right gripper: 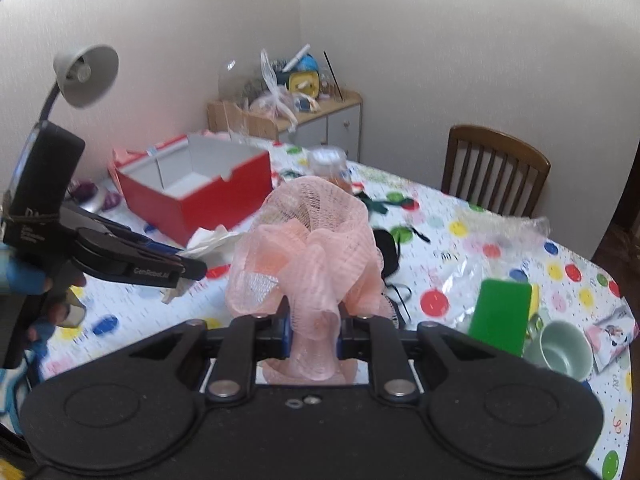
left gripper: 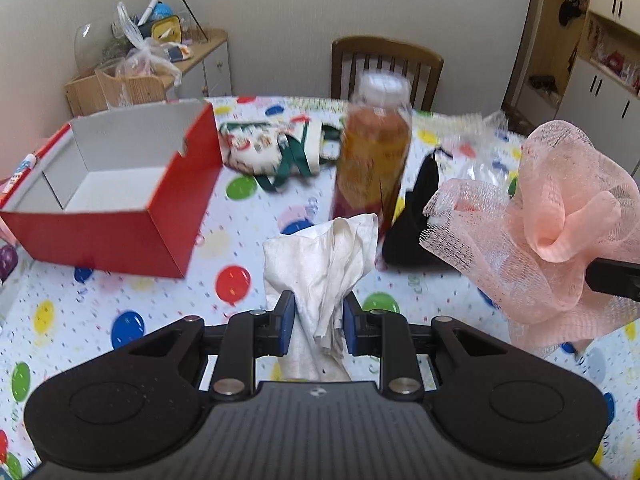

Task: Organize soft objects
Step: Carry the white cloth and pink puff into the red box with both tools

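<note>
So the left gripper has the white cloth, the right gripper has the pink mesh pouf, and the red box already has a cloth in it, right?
Not quite: the red box is empty, as the left wrist view shows. The left gripper does hold the white cloth, the right gripper the pink mesh pouf.

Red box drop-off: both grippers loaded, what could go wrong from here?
1. The tall bottle stands just beyond the white cloth in the left gripper; a careless swing could tip it.
2. The pink mesh pouf in the right gripper is bulky and blocks that camera's view of the table.
3. Both loads may crowd at the red box.
</note>
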`<state>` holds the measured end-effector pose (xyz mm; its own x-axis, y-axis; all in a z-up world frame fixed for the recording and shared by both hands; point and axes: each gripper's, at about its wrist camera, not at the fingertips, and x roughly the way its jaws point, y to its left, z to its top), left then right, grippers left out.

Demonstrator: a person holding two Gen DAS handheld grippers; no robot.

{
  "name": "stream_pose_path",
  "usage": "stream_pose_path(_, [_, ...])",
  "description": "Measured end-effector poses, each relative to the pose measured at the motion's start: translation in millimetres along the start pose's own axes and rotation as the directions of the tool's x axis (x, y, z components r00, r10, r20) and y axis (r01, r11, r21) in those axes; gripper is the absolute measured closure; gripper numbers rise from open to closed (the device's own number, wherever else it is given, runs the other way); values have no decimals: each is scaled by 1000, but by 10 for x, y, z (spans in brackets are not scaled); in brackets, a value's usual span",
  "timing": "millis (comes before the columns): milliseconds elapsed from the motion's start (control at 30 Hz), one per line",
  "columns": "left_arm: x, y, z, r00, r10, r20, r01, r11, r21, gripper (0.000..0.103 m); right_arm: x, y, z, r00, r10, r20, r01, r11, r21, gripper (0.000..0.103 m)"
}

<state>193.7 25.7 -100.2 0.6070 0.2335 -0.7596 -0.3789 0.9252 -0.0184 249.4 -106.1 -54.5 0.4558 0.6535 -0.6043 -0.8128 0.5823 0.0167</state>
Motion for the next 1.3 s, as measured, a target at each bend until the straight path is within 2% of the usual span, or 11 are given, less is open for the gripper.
stream_pose_path(200, [-216, 328, 224, 998, -50, 39, 50, 999, -19, 78, -23, 198, 358, 999, 8, 35, -9, 1000, 17, 85])
stream_pose_path(433, [-356, 826, 502, 994, -77, 82, 77, 997, 0, 78, 220, 492, 777, 999, 18, 43, -21, 998, 57, 85])
stream_pose_path(900, [-274, 2077, 874, 993, -43, 113, 45, 999, -11, 78, 991, 1313, 1423, 998, 49, 32, -51, 997, 51, 84])
stream_pose_path(1300, [109, 2773, 1078, 996, 14, 84, -16, 1000, 25, 78, 1907, 1802, 1843, 999, 10, -39, -8, 998, 62, 84])
